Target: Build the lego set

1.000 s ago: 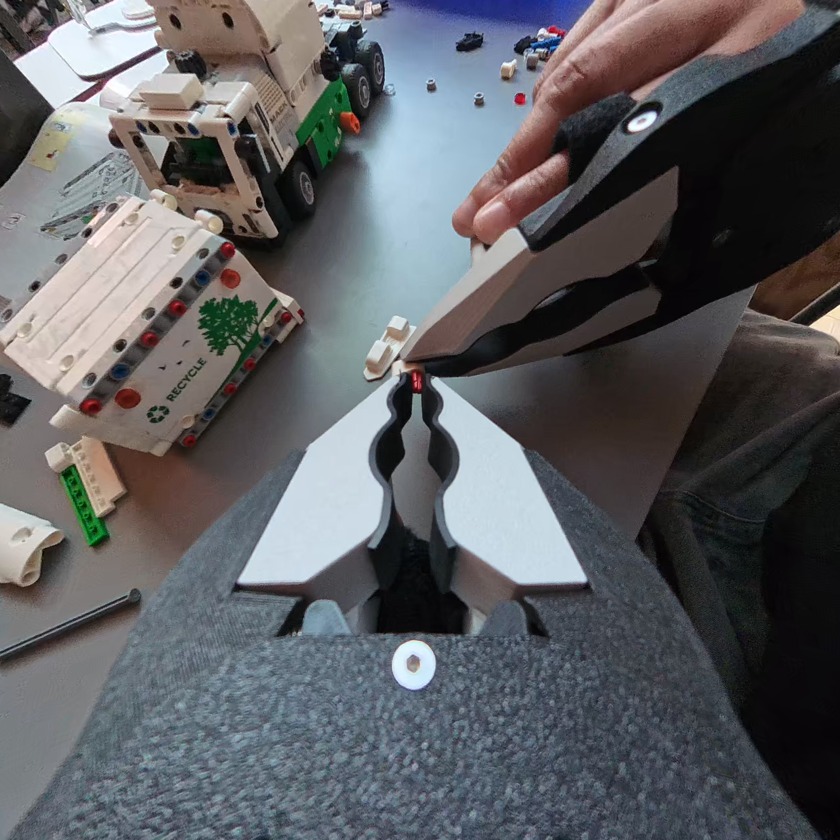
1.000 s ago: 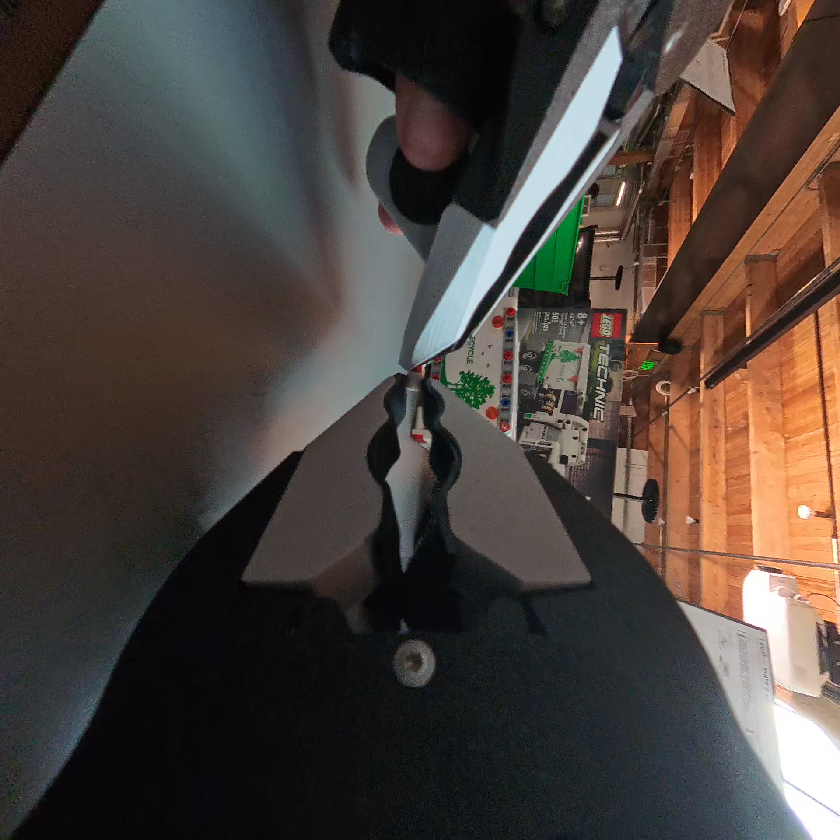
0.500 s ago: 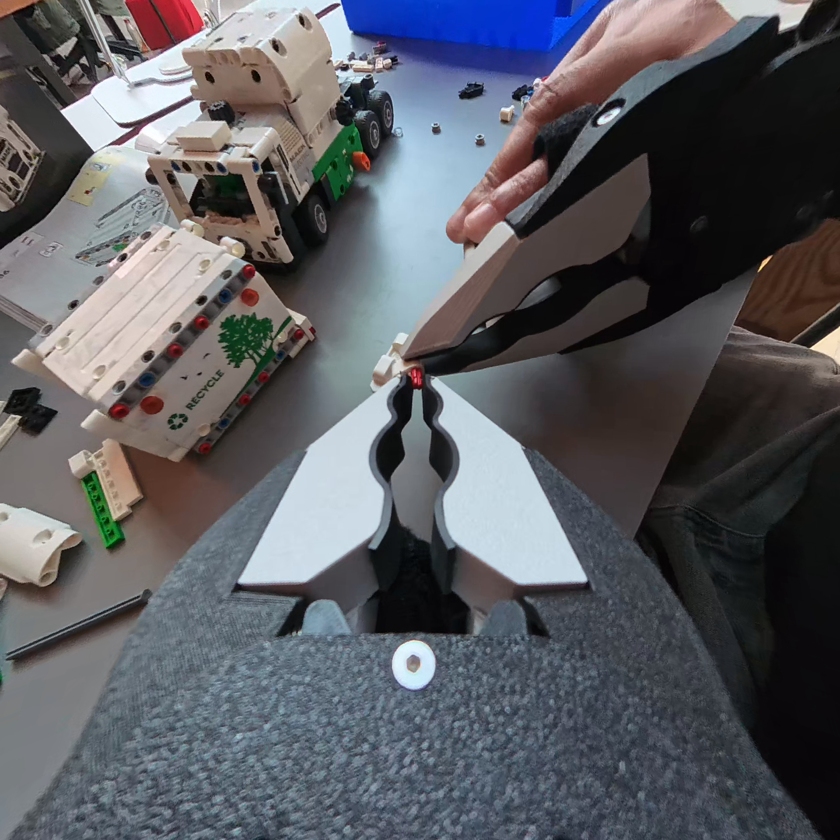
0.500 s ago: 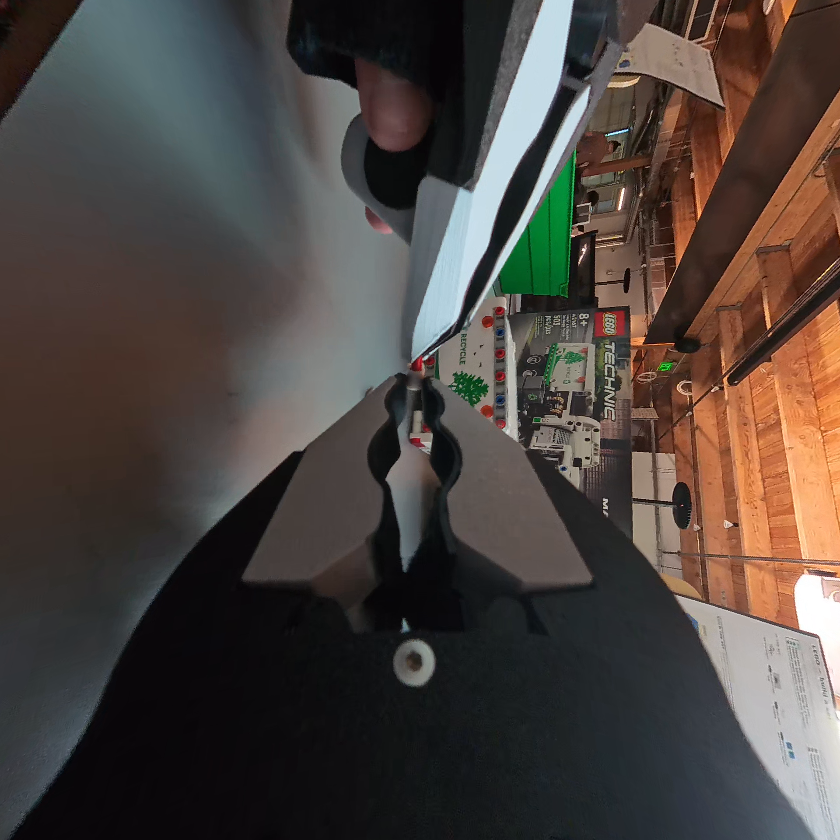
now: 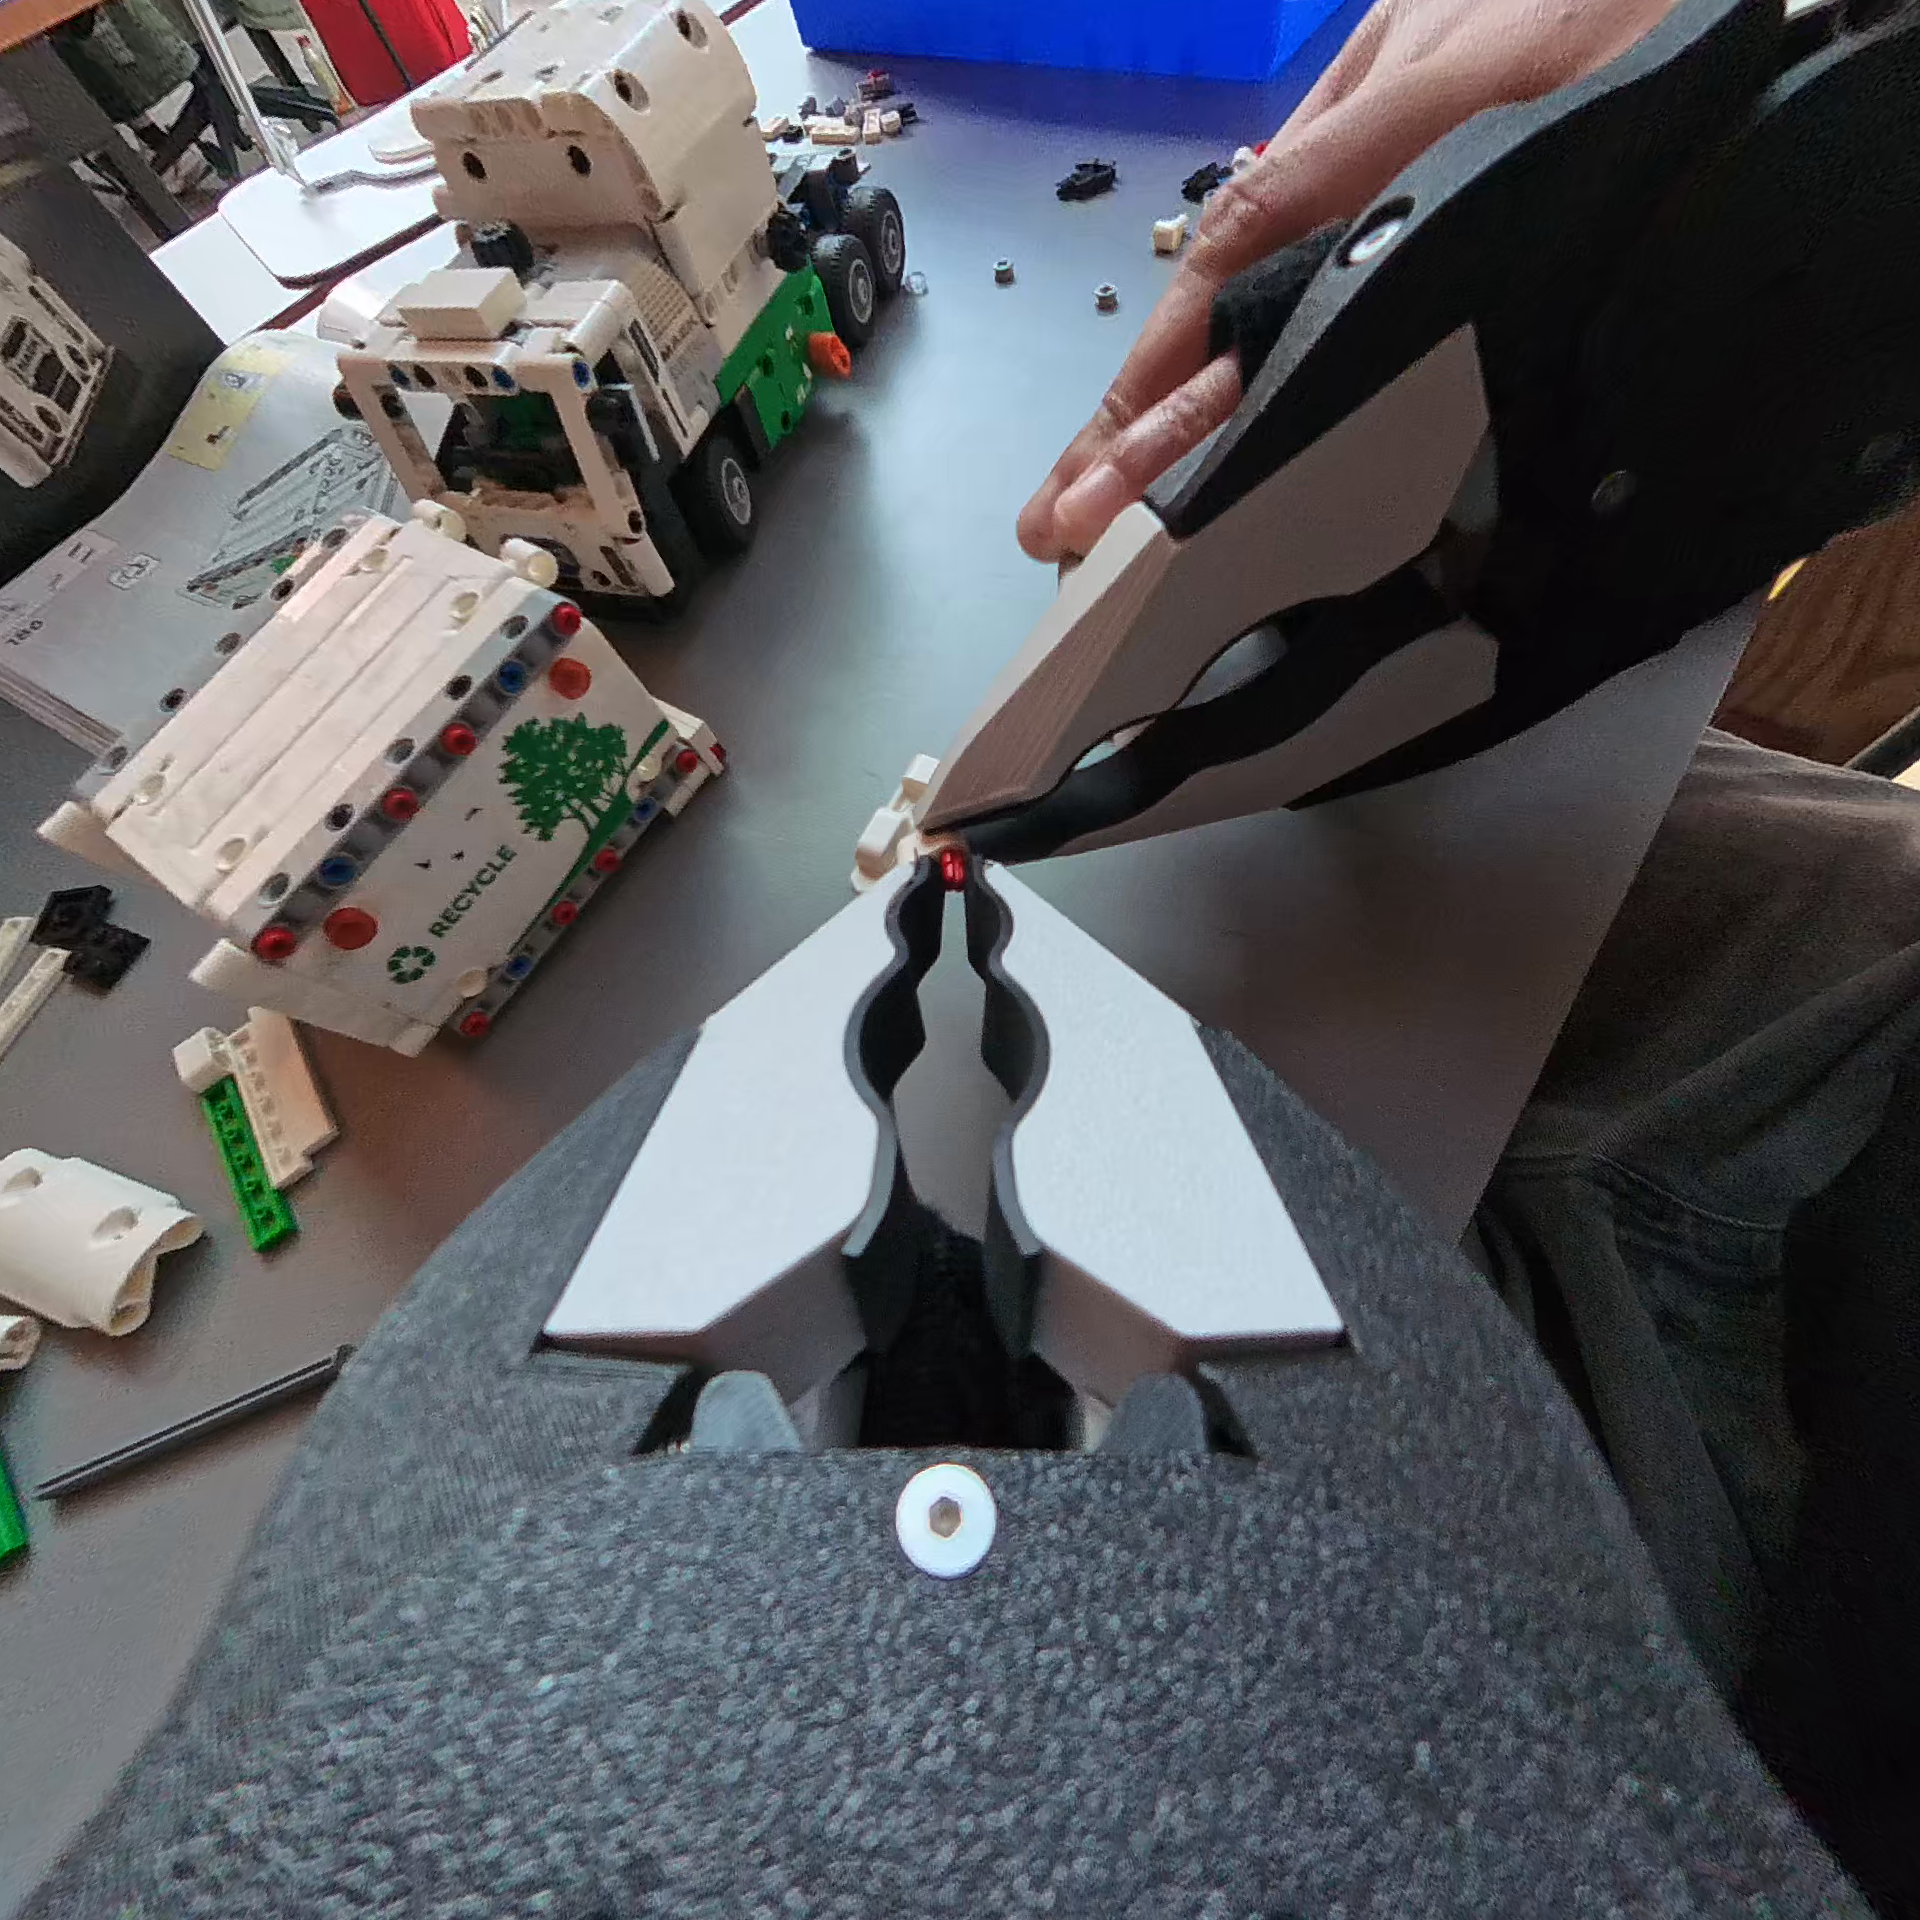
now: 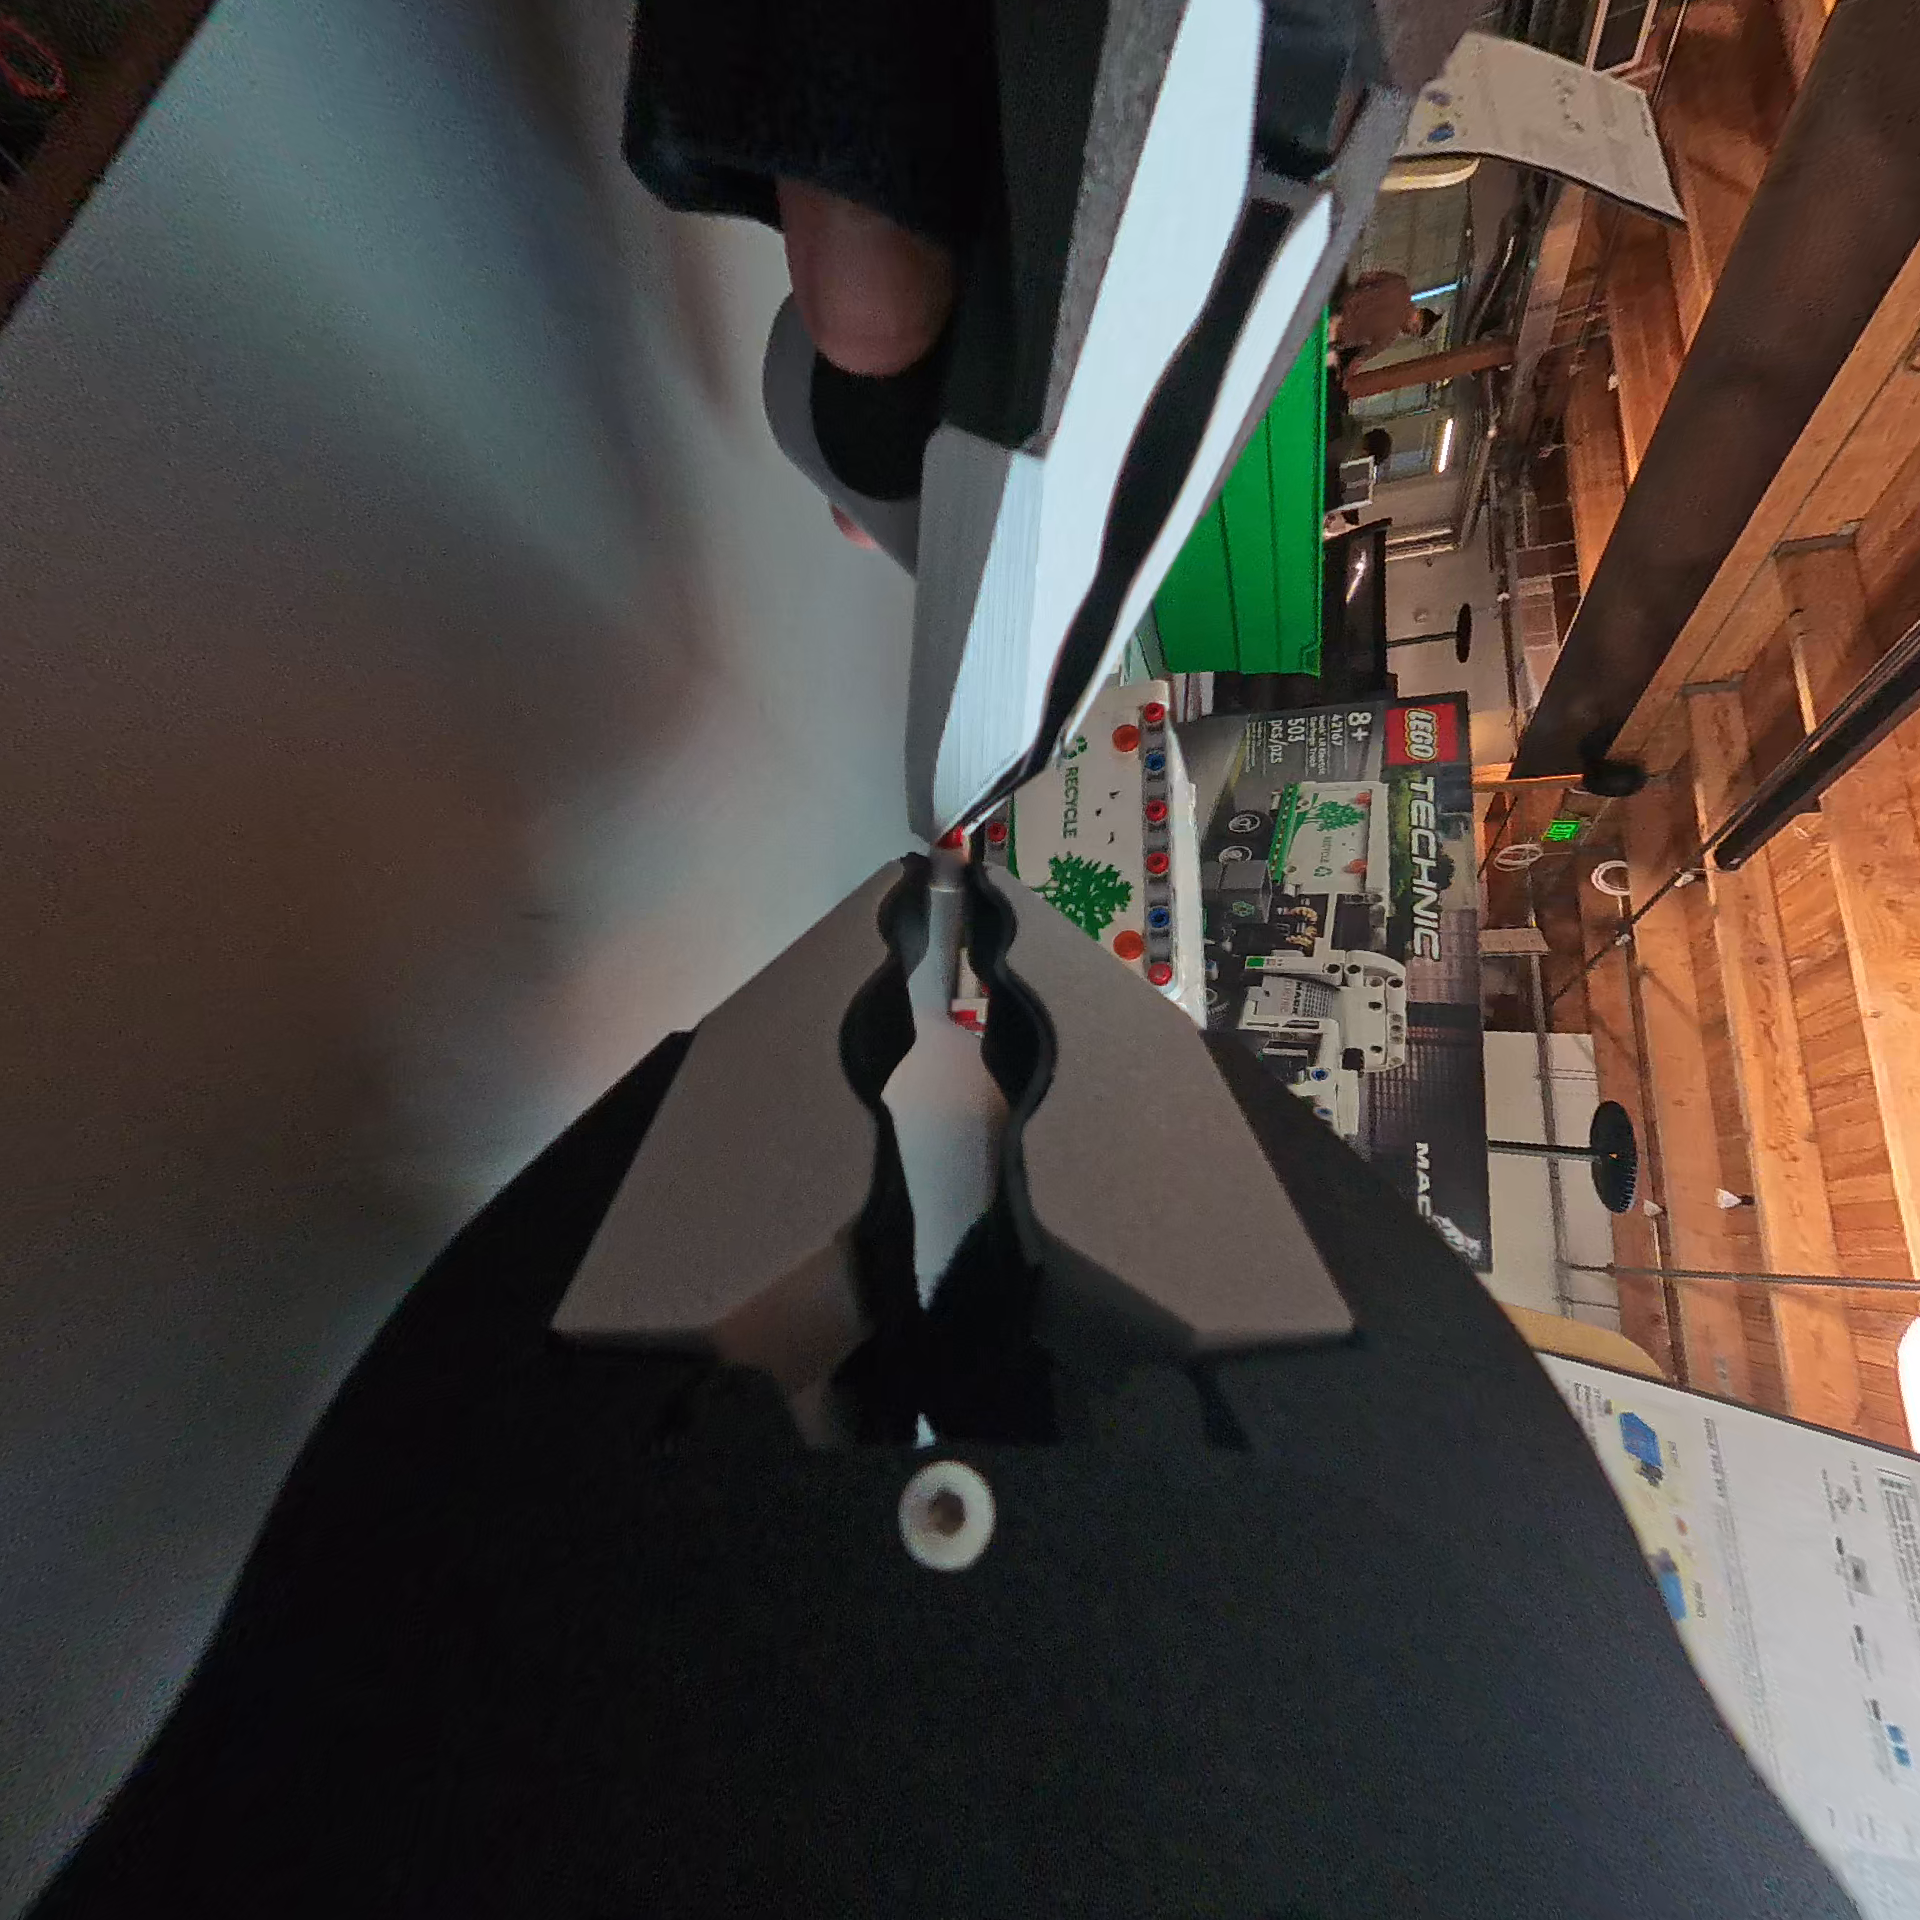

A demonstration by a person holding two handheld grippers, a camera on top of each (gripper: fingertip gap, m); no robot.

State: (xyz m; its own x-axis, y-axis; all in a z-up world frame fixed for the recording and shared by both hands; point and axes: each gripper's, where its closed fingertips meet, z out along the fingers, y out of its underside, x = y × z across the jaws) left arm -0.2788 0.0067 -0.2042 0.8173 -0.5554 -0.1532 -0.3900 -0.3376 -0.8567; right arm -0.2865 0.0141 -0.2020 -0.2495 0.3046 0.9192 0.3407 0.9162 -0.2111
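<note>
My left gripper (image 5: 951,883) is shut on a tiny red piece (image 5: 951,868) at its fingertips. My right gripper (image 5: 940,826) comes in from the right, held by a hand, and is shut on a small white piece (image 5: 891,821) that sticks out past its tips. The two gripper tips meet above the dark table (image 5: 1299,935). In the right wrist view my right gripper (image 6: 943,868) pinches the pale piece (image 6: 943,896), and the left gripper's tip with the red piece (image 6: 951,836) comes down from above.
A white and green lego truck (image 5: 623,343) stands at the back left. A white container body with a green tree print (image 5: 384,790) lies in front of it. Loose parts (image 5: 255,1122) lie at the left, with a booklet (image 5: 156,540), a blue bin (image 5: 1091,31) and the set's box (image 6: 1340,914). My left and right fingertips are right by each other.
Both grippers stay shut and tip to tip. The left view has shifted, so the truck and container body sit lower and more to the right. The left gripper shows steeper in the right view.
</note>
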